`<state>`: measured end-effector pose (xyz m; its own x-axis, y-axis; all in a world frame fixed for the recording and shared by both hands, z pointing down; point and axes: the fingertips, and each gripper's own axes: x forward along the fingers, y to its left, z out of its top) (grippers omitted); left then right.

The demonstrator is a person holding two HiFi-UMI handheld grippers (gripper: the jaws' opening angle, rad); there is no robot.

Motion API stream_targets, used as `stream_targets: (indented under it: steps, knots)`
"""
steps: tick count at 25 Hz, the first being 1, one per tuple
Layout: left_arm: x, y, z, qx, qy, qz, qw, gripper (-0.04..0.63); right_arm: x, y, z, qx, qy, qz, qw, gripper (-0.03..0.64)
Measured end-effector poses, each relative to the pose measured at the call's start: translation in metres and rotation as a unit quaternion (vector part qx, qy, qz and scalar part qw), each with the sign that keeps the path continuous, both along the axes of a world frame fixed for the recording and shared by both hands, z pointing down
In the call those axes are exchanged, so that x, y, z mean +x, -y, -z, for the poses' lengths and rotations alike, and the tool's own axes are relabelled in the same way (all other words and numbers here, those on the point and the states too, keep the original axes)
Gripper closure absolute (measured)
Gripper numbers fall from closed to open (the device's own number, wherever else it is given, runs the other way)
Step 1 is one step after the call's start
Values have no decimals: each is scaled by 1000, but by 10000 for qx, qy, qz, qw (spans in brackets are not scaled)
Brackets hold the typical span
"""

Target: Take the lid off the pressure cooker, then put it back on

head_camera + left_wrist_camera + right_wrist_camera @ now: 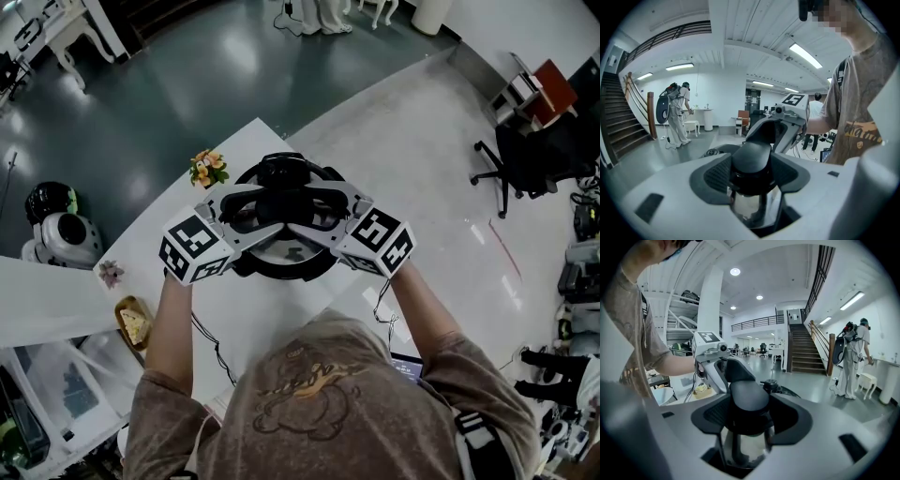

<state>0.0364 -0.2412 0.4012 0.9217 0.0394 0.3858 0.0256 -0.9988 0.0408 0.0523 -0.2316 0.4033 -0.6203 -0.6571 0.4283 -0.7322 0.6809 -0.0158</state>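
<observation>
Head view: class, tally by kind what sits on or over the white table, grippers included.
pressure cooker: 1
flower bunches: 2
small tray: 1
grippers, namely left gripper and right gripper: 2
Total: 6

Both bare forearms reach forward, the left forearm (173,323) and the right forearm (422,305) set wide apart. The left gripper (246,214) and right gripper (323,212) angle inward toward each other, tilted slightly down, marker cubes outermost. The left gripper's jaws clamp a black left side handle (751,159). The right gripper's jaws clamp the right side handle (749,401).
</observation>
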Motion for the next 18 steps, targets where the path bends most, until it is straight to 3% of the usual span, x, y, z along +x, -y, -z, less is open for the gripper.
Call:
stream_targets:
  steps: [18]
  knots:
    - [1,0,-1,-132,45,272,9995,328,3,1,-1,97,72,383,9992,359]
